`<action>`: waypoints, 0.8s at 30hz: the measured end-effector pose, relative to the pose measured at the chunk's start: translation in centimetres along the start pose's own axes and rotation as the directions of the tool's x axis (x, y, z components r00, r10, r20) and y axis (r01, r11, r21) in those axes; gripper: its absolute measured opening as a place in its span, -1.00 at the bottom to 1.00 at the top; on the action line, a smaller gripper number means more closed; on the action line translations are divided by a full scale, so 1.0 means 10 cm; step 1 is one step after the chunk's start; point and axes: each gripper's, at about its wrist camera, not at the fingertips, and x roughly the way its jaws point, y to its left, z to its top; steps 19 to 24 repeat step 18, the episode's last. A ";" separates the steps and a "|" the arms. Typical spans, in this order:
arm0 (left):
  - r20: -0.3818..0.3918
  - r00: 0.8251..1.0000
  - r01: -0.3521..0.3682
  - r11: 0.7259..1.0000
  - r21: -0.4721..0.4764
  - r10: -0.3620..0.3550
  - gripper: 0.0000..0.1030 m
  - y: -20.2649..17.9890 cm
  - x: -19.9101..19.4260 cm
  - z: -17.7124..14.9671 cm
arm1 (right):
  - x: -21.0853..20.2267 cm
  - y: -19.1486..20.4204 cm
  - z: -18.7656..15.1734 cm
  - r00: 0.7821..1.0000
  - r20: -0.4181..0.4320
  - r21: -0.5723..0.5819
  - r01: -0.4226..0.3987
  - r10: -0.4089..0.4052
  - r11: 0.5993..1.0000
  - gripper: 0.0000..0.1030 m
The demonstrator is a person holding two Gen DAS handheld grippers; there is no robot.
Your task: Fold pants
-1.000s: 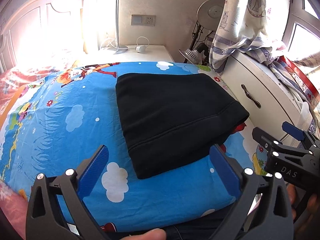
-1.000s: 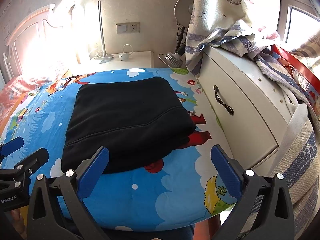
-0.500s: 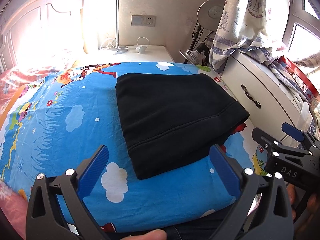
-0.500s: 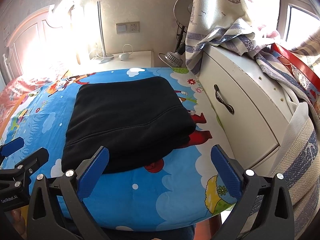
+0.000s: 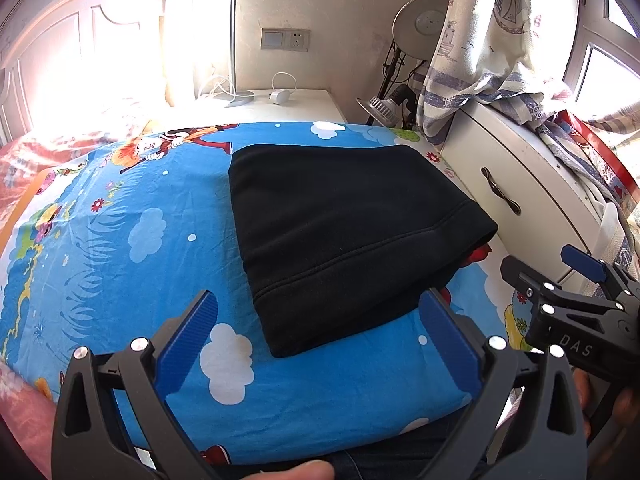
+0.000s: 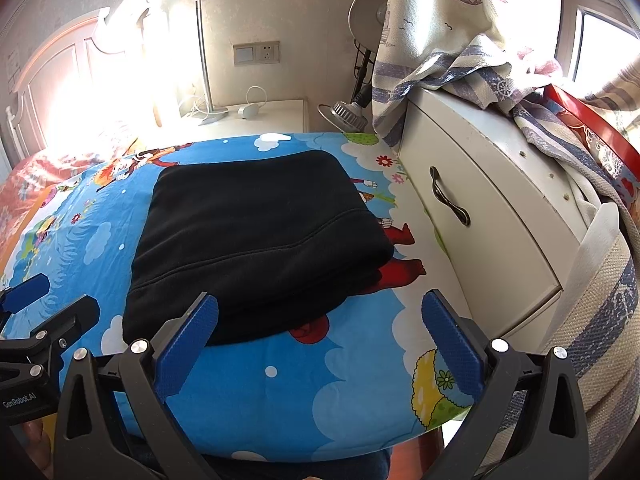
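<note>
We hold the left gripper point(image 5: 318, 336) and right gripper point(image 6: 320, 338) wide apart and empty, just short of the folded black pants point(image 5: 344, 236) on the bed point(image 5: 120, 240). Any careless nudge could slump the stacked layers.

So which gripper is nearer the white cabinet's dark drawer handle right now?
Right. The right gripper is at the bed's cabinet-side corner, with the dark drawer handle just ahead to its right. The left gripper is further left, behind the folded black pants.
</note>
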 end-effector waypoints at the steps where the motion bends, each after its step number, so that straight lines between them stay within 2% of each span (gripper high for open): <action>1: 0.001 1.000 0.000 1.000 0.001 0.000 0.96 -0.01 0.00 0.00 | 0.00 0.00 0.00 1.000 0.000 0.000 -0.001 0.001 1.000 0.90; 4: 0.008 1.000 -0.002 1.000 0.009 0.002 0.96 -0.03 0.00 -0.01 | 0.00 0.00 0.00 1.000 0.001 0.000 -0.004 0.004 1.000 0.90; 7: 0.052 0.999 0.007 1.000 0.028 -0.008 0.96 -0.07 -0.03 -0.01 | 0.00 0.00 -0.01 1.000 -0.001 0.001 -0.005 0.005 1.000 0.90; 12: 0.054 0.996 0.070 0.997 0.024 -0.071 0.96 -0.08 0.00 0.02 | 0.01 0.00 -0.01 1.000 0.001 -0.005 0.000 0.000 1.000 0.90; 15: 0.037 0.993 0.111 0.994 -0.019 -0.111 0.96 0.04 0.01 0.04 | 0.04 0.01 -0.01 1.000 -0.002 -0.005 -0.002 0.002 1.000 0.90; 18: 0.022 0.998 0.063 0.995 -0.071 -0.062 0.96 0.37 0.05 0.03 | 0.07 0.03 -0.04 1.000 0.003 -0.011 -0.017 0.017 1.000 0.90; 24: 0.022 0.998 0.063 0.995 -0.071 -0.062 0.96 0.37 0.05 0.03 | 0.07 0.03 -0.04 1.000 0.003 -0.011 -0.017 0.017 1.000 0.90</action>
